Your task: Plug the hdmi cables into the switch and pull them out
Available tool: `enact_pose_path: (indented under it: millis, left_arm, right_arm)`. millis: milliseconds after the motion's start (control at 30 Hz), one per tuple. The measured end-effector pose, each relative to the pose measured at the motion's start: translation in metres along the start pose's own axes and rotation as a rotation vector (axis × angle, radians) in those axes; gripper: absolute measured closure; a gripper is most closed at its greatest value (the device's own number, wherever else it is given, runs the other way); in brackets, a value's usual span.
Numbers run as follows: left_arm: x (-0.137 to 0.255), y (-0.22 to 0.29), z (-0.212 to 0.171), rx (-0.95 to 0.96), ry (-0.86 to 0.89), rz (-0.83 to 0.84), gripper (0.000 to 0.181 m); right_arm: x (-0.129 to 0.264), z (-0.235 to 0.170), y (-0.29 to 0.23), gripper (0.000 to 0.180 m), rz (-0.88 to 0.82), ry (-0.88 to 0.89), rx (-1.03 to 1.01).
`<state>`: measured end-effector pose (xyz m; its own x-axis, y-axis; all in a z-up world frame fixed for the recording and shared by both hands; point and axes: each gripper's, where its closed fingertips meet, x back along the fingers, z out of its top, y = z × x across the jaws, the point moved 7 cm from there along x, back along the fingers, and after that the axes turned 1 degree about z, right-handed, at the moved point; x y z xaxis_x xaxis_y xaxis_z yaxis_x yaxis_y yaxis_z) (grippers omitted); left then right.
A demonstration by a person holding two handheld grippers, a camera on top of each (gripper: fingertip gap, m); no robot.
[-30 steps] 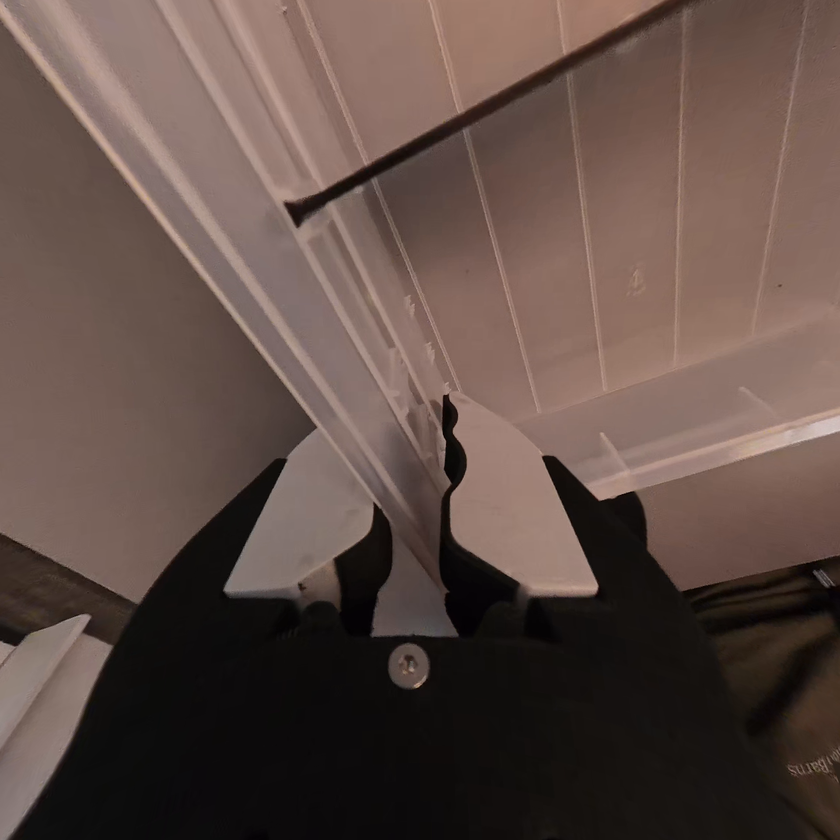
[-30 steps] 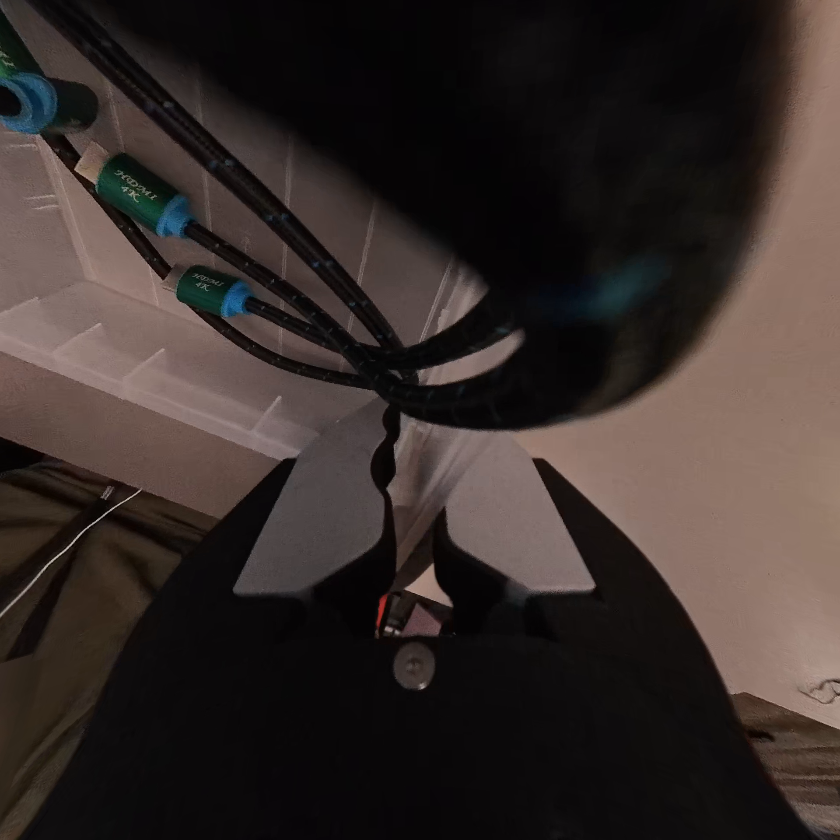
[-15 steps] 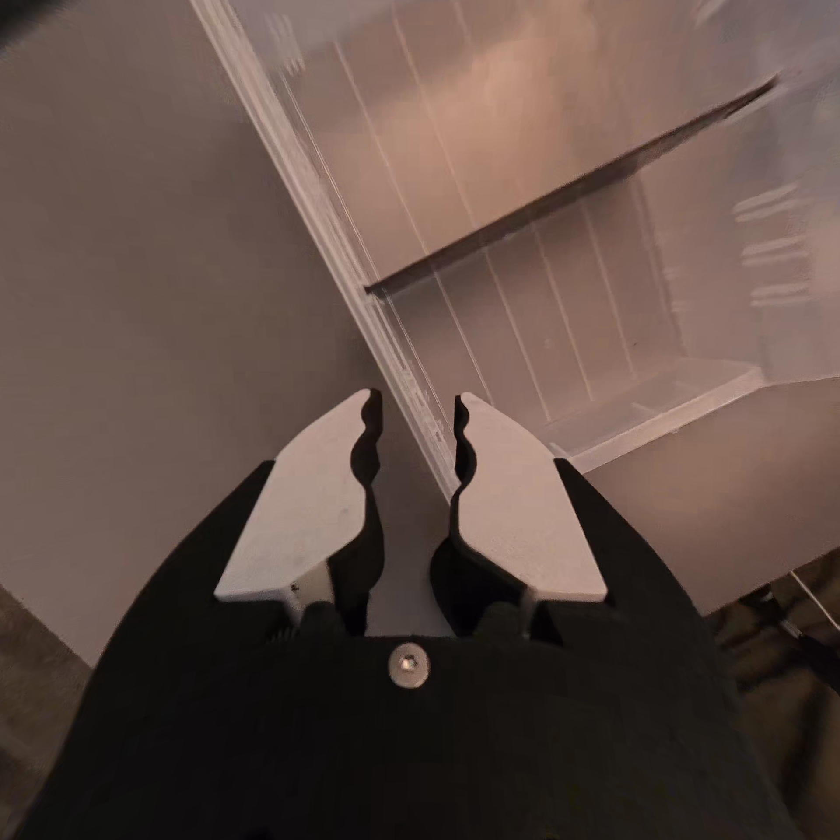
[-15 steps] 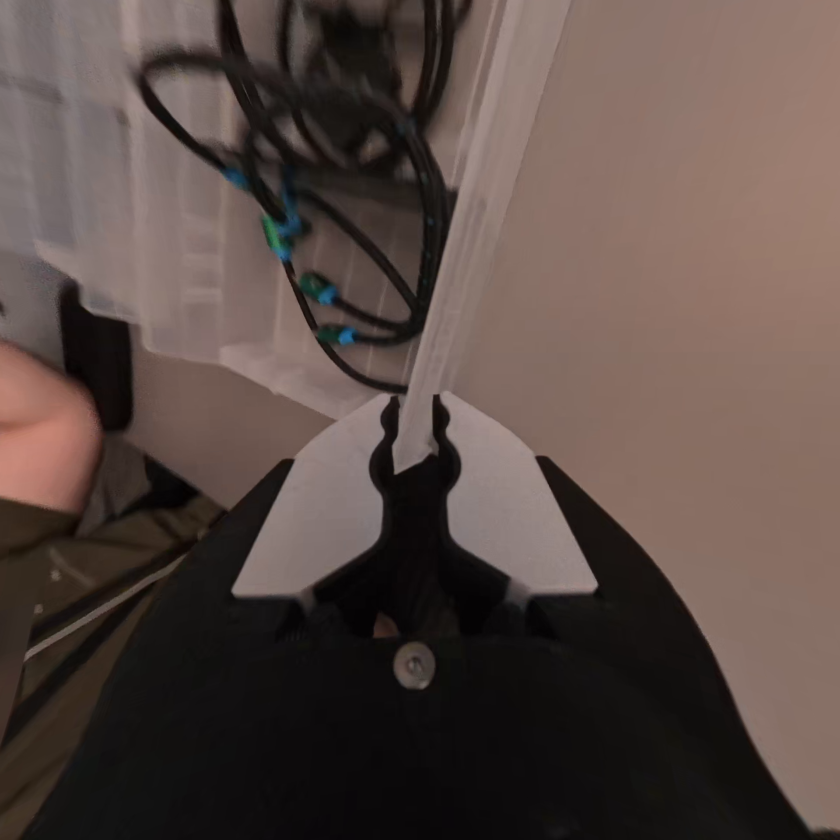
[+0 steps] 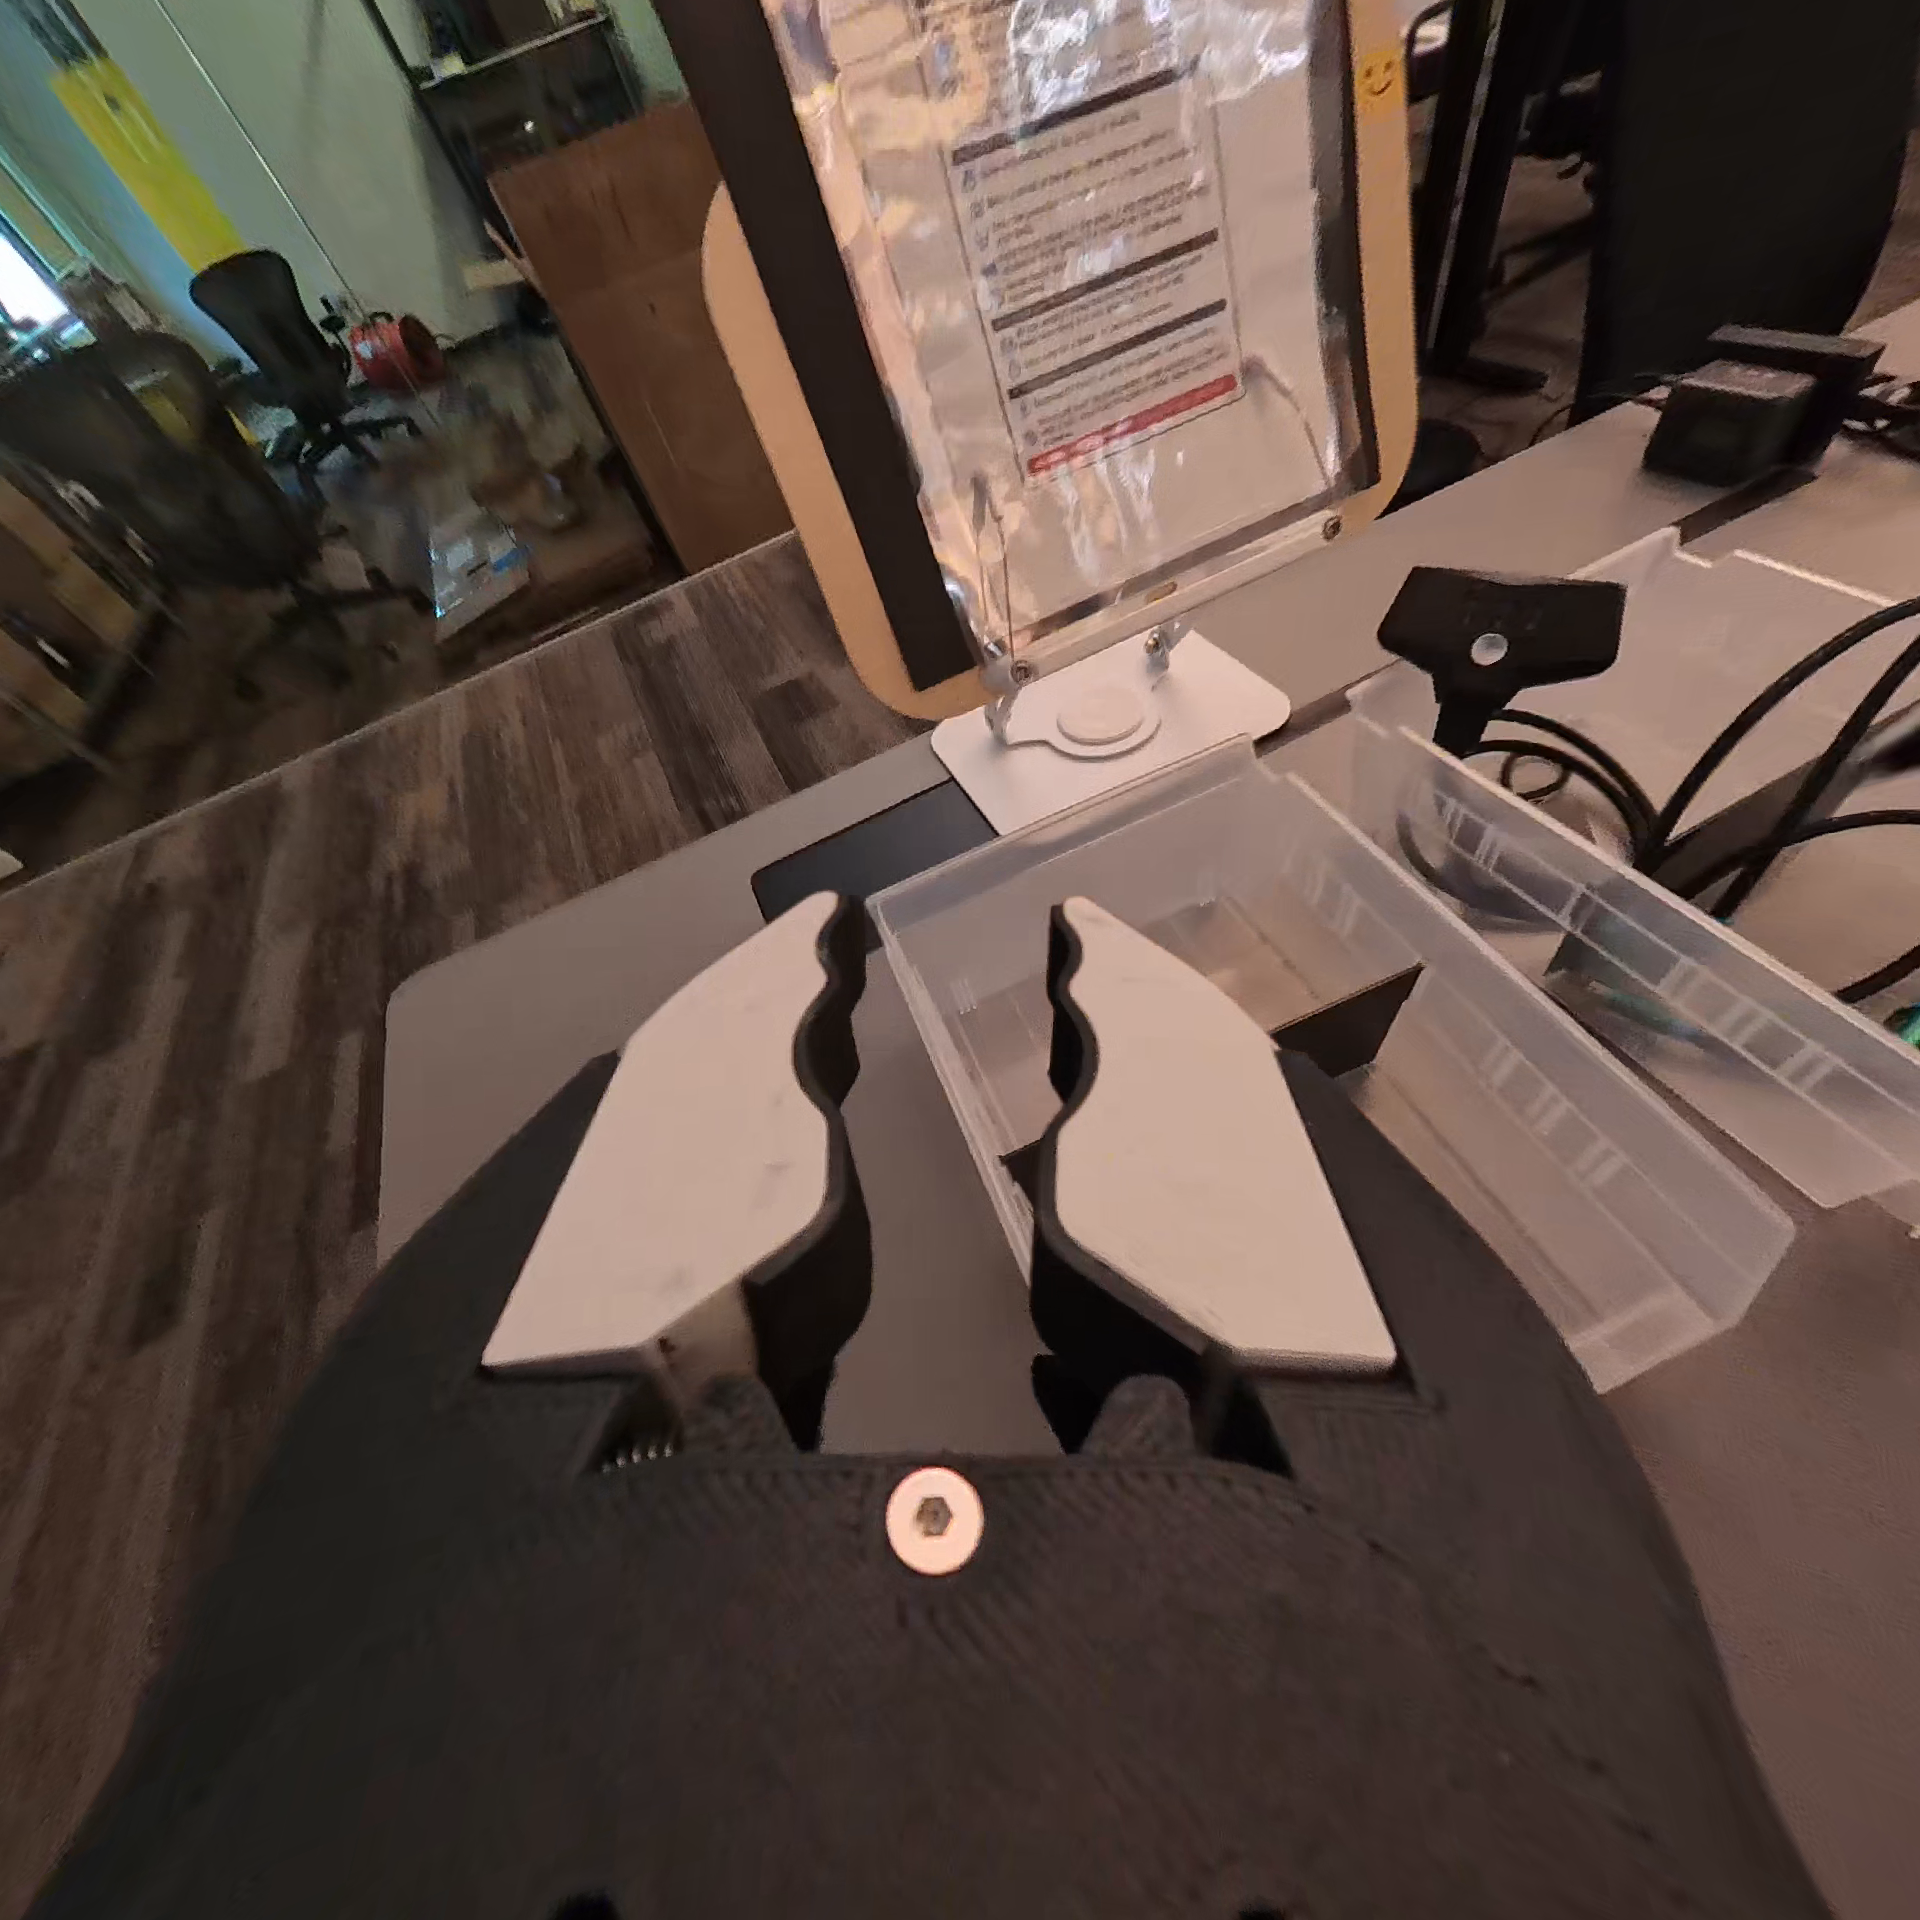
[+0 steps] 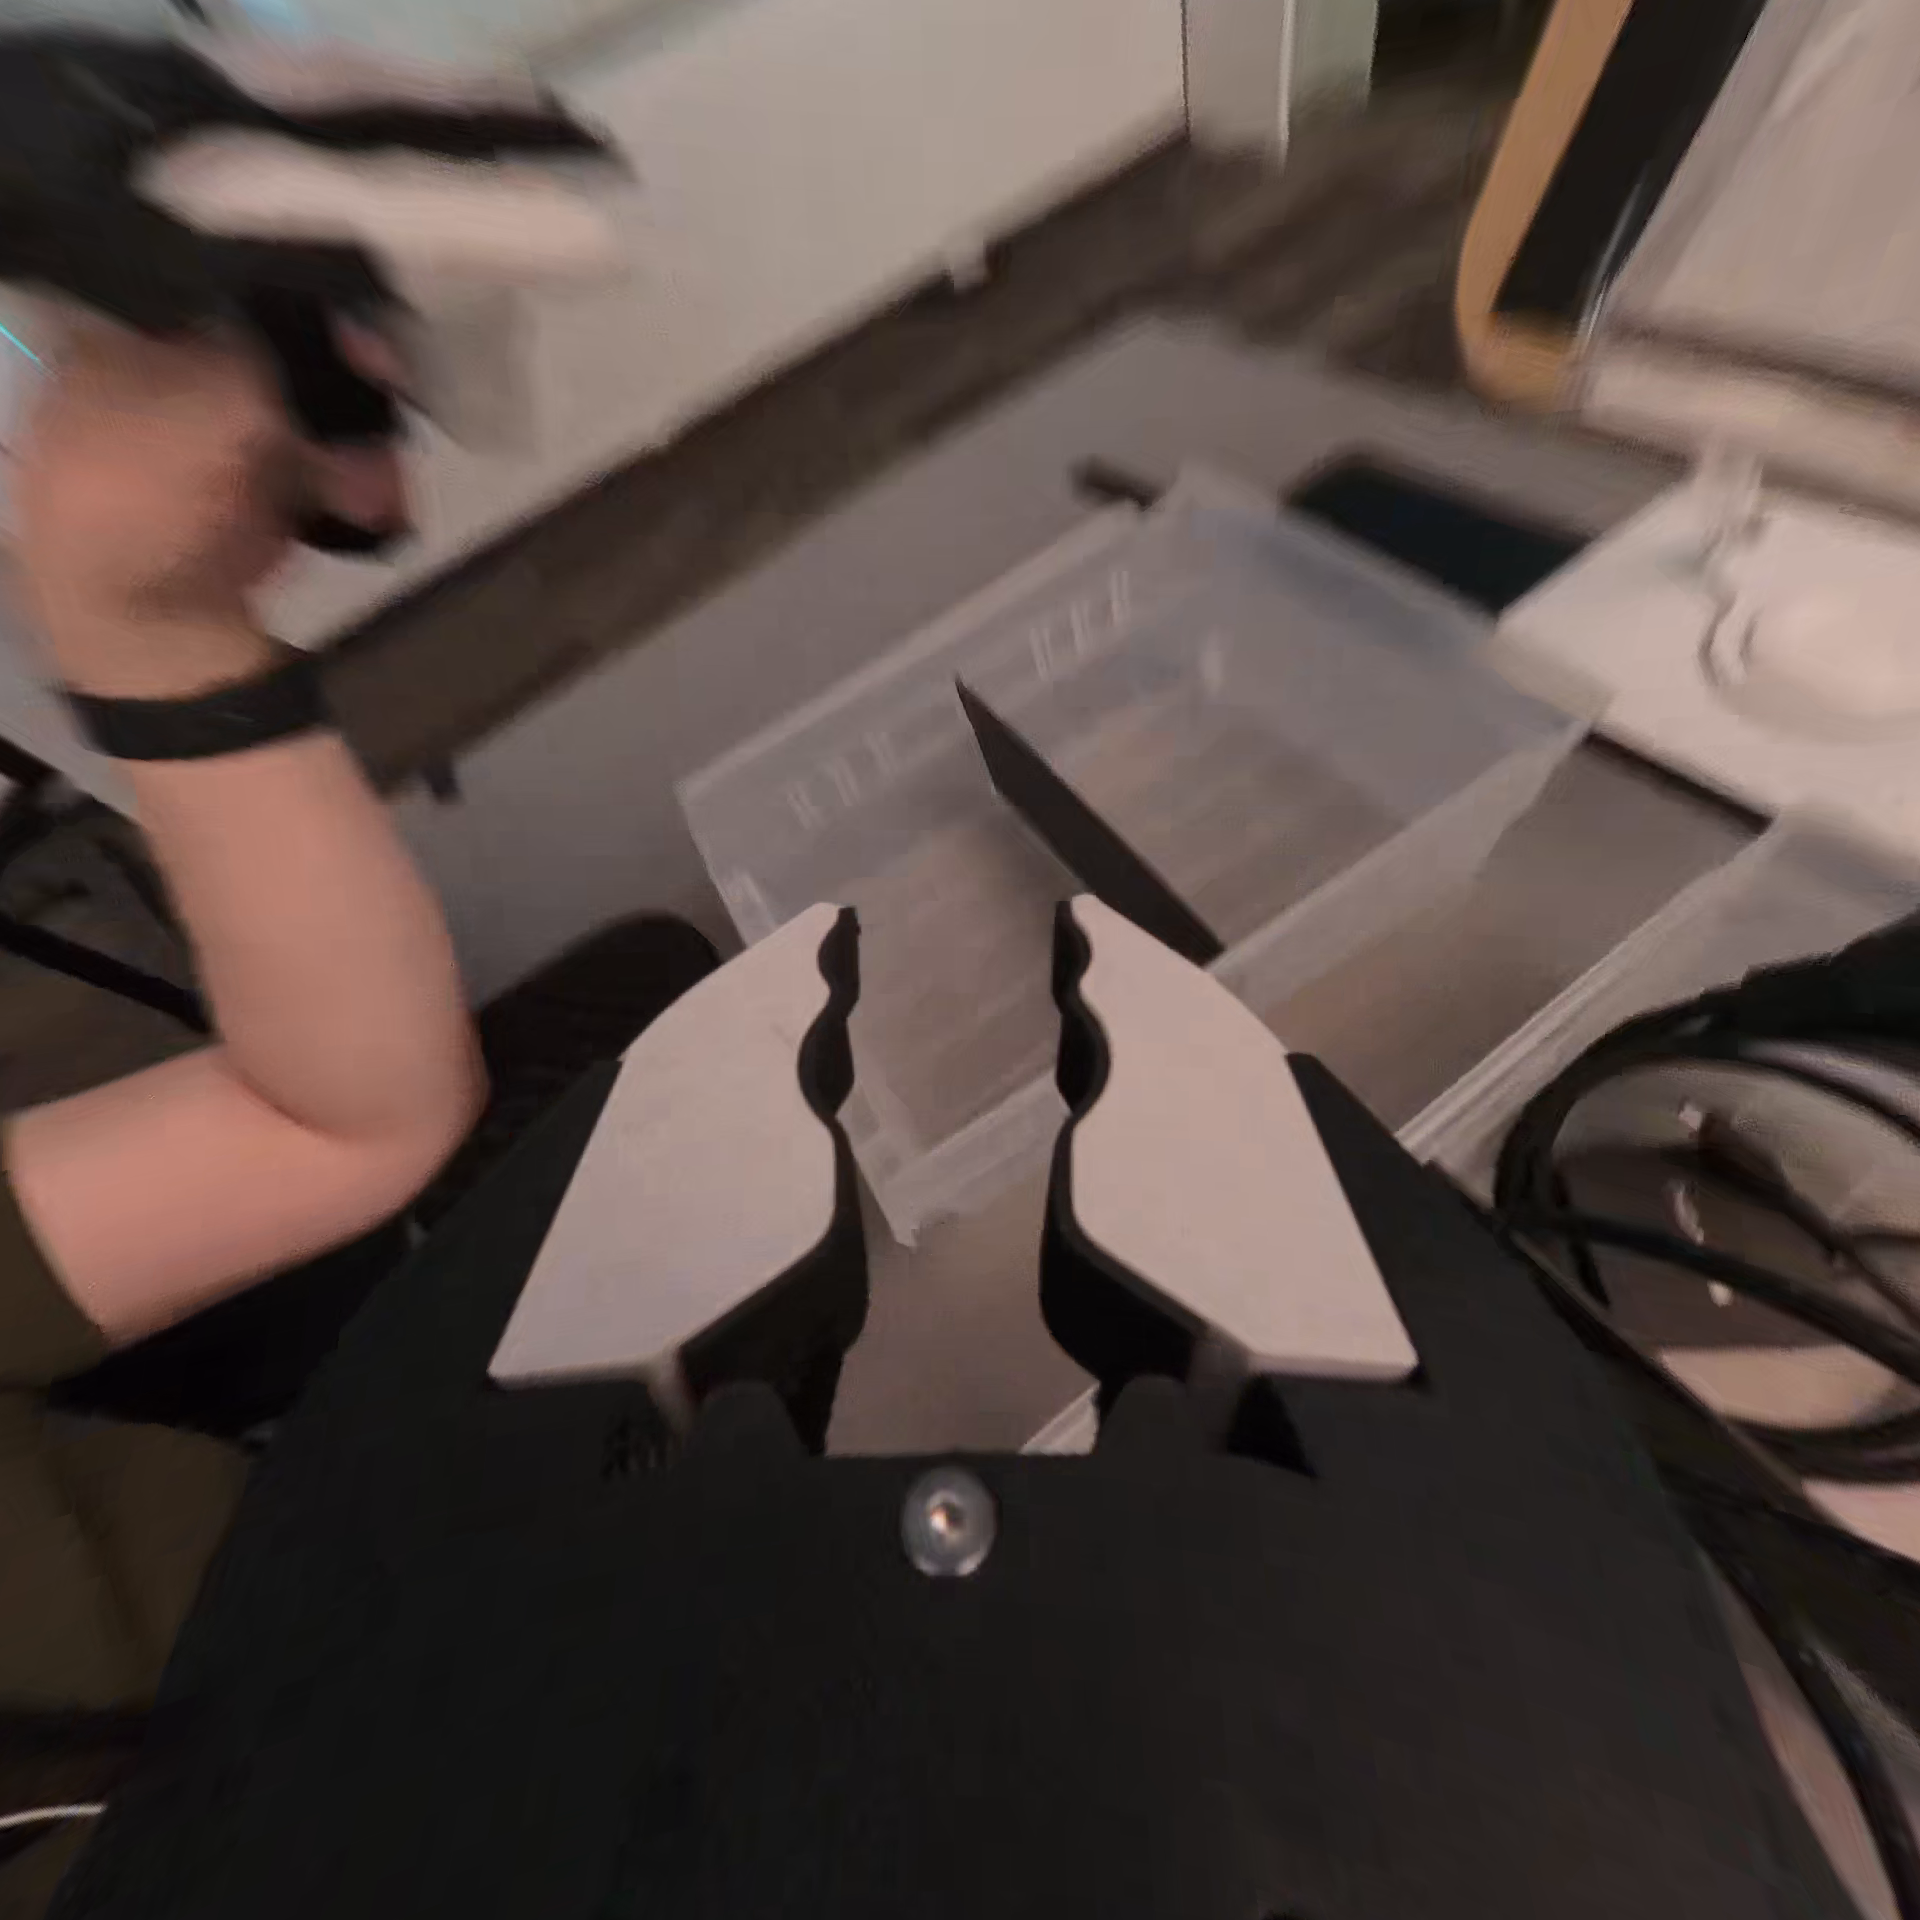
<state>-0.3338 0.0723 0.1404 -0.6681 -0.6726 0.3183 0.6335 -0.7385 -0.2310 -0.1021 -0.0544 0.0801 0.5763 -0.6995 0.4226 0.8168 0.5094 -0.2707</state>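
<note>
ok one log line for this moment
left tongs: open, empty | right tongs: open, empty | clear bin: on table, black divider inside | hdmi cables: loose at right, unheld

This is an office or lab workroom. A grey desk [image 5: 540, 997] carries clear plastic bins [image 5: 1351, 997], a framed notice on a white stand [image 5: 1101, 312], a small black box [image 5: 1745, 405] and loose black cables [image 5: 1787, 707]. Beyond the desk lie grey wood-pattern flooring [image 5: 312, 831], a black swivel chair [image 5: 281, 343], metal shelving [image 5: 520, 114] and a brown cabinet [image 5: 613, 301].
</note>
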Motion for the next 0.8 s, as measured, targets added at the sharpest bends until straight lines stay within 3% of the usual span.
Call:
enact_pose_path:
  millis: [33, 167, 300, 500, 800]
  left_arm:
    - [0.001, 0.004, 0.002, -0.003, 0.003, -0.011, 0.145]
    - [0.002, 0.021, 0.013, -0.029, 0.045, -0.06, 0.138]
    - [0.006, 0.037, 0.022, -0.071, 0.085, -0.1, 0.136]
    - [0.007, 0.052, 0.024, -0.131, 0.077, -0.134, 0.136]
    - [0.006, 0.055, 0.022, -0.149, 0.046, -0.119, 0.135]
  right_arm:
    - [-0.019, -0.005, 0.005, 0.138, -0.058, -0.1, -0.016]
    - [-0.069, -0.022, 0.033, 0.133, -0.289, -0.415, -0.009]
    - [-0.096, -0.042, 0.049, 0.136, -0.343, -0.624, -0.159]
    - [-0.124, -0.071, 0.058, 0.137, -0.272, -0.688, -0.502]
    - [-0.132, -0.08, 0.079, 0.162, -0.314, -0.82, -0.537]
